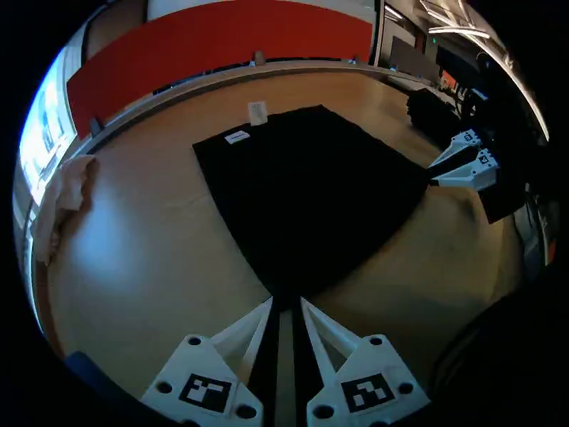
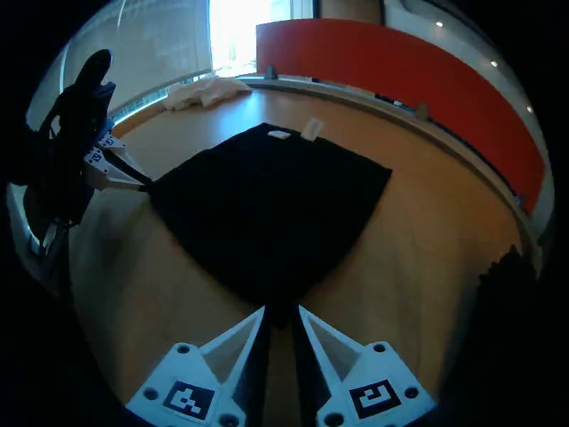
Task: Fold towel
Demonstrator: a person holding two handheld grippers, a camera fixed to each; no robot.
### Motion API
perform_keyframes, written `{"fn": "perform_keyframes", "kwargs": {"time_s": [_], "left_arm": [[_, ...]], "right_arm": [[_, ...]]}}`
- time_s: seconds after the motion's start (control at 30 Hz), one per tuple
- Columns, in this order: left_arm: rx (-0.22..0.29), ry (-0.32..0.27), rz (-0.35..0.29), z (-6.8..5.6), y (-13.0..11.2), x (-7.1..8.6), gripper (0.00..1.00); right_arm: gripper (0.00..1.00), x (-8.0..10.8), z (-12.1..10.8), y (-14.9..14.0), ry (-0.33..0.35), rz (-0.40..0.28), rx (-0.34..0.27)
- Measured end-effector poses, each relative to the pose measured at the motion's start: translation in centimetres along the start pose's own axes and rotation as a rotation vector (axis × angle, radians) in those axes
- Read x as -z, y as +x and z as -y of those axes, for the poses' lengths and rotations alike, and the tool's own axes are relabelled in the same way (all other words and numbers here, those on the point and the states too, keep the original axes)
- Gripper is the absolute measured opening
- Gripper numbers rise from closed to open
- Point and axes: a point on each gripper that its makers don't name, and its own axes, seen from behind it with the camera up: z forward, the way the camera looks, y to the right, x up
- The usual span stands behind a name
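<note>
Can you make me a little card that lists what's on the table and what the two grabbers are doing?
table: wooden, curved far edge
towel: black, spread flat, not folded yet
left gripper: shut on one towel corner
right gripper: shut on another towel corner
white tags: two, at the towel's far edge
pale cloth: bunched near the table edge
red panel: behind the table

towel [image 1: 306,206] near corner: hidden inside left tool [image 1: 286,306] | white tags [image 1: 257,112]: too small to tell
</note>
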Motion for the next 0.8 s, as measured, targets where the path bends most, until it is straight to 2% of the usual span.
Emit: {"fn": "perform_keyframes", "kwargs": {"time_s": [0.5, 0.8], "left_arm": [[0.095, 0.016, -0.059, 0.3, 3.5, 4.1, 0.12], [0.139, 0.018, -0.081, -0.3, 5.0, 7.0, 0.12]], "right_arm": [[0.19, 3.8, 0.2, 3.8, -0.008, -0.047, 0.027], [0.19, 6.5, 0.4, 6.1, -0.002, -0.063, 0.057]]}}
